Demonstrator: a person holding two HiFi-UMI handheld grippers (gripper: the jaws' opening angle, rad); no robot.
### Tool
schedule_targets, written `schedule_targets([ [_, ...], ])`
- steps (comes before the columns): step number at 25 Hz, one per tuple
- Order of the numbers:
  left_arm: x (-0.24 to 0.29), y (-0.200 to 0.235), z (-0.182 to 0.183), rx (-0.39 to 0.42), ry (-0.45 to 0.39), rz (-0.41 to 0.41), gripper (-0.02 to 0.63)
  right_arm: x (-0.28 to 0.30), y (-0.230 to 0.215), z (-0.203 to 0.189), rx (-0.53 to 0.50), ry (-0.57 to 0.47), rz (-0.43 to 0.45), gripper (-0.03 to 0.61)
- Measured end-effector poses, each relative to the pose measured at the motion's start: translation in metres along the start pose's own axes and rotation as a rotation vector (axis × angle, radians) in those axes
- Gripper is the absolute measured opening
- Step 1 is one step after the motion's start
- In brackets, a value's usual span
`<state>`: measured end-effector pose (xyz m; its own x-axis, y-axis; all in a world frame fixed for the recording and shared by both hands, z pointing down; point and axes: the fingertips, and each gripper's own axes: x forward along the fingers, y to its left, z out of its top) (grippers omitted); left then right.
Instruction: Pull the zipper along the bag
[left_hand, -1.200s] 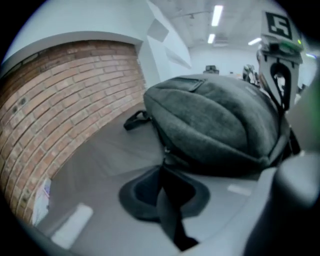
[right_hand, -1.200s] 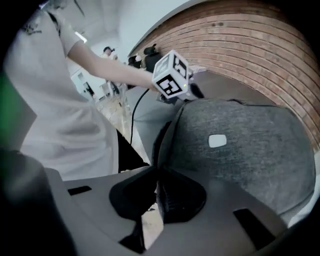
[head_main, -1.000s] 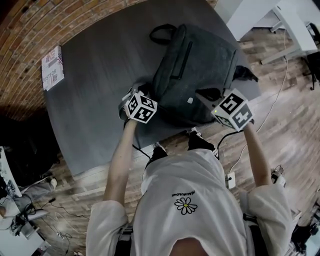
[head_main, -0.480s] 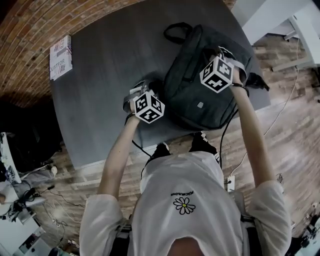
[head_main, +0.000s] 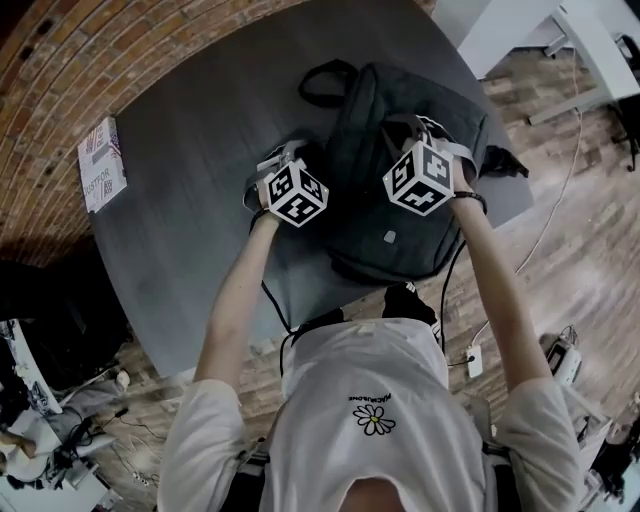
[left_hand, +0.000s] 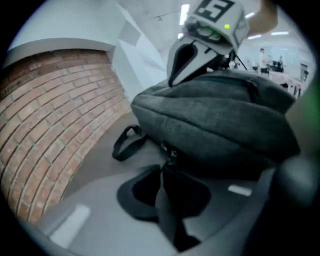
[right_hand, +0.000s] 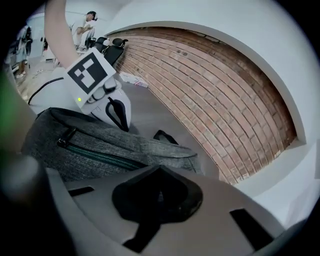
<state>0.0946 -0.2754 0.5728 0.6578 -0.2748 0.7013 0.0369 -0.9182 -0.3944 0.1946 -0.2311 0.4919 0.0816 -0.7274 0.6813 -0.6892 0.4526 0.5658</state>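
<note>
**One bag by the table's right edge**

The table lies bare to the left of the bag, out to one box at its left edge. The bag's long axis runs from its far carry loop toward the person. There are two grippers. The left gripper is clenched on the zipper pull at the bag's left side. The right gripper, over the bag's top, has its jaws pressed together.

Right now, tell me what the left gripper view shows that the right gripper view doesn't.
Only left: the right tool at the bag's top, and a pull in the shut left tool's tips. Only right: the left tool from outside, a green zipper. Both: the bag, its loop, the brick wall.
</note>
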Motion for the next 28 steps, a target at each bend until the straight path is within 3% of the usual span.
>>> schedule_targets([
  [7, 0.020, -0.001, 0.013, -0.072, -0.019, -0.042, 0.021, -0.004, -0.002, -0.004, 0.026, -0.016, 0.012, -0.006],
  [14, 0.011, 0.000, 0.007, -0.135, 0.047, -0.057, 0.034, -0.002, -0.005, -0.004, 0.045, -0.028, 0.036, -0.008],
  [17, -0.005, 0.014, 0.012, -0.165, 0.048, -0.005, 0.046, -0.002, -0.009, -0.005, 0.056, -0.038, 0.035, -0.008],
  [20, -0.032, 0.026, 0.015, -0.202, 0.027, 0.060, 0.048, -0.006, -0.009, -0.004, 0.133, -0.066, 0.081, -0.002],
  [22, -0.055, 0.040, 0.024, -0.263, -0.012, 0.113, 0.048, -0.011, -0.020, 0.000, 0.241, -0.094, 0.099, 0.002],
  [25, -0.093, 0.061, 0.052, -0.384, -0.128, 0.189, 0.049, -0.037, -0.054, 0.016, 0.447, -0.215, 0.035, 0.002],
  [28, -0.143, 0.083, 0.082, -0.502, -0.298, 0.293, 0.048, -0.081, -0.075, 0.055, 0.559, -0.401, 0.002, 0.089],
])
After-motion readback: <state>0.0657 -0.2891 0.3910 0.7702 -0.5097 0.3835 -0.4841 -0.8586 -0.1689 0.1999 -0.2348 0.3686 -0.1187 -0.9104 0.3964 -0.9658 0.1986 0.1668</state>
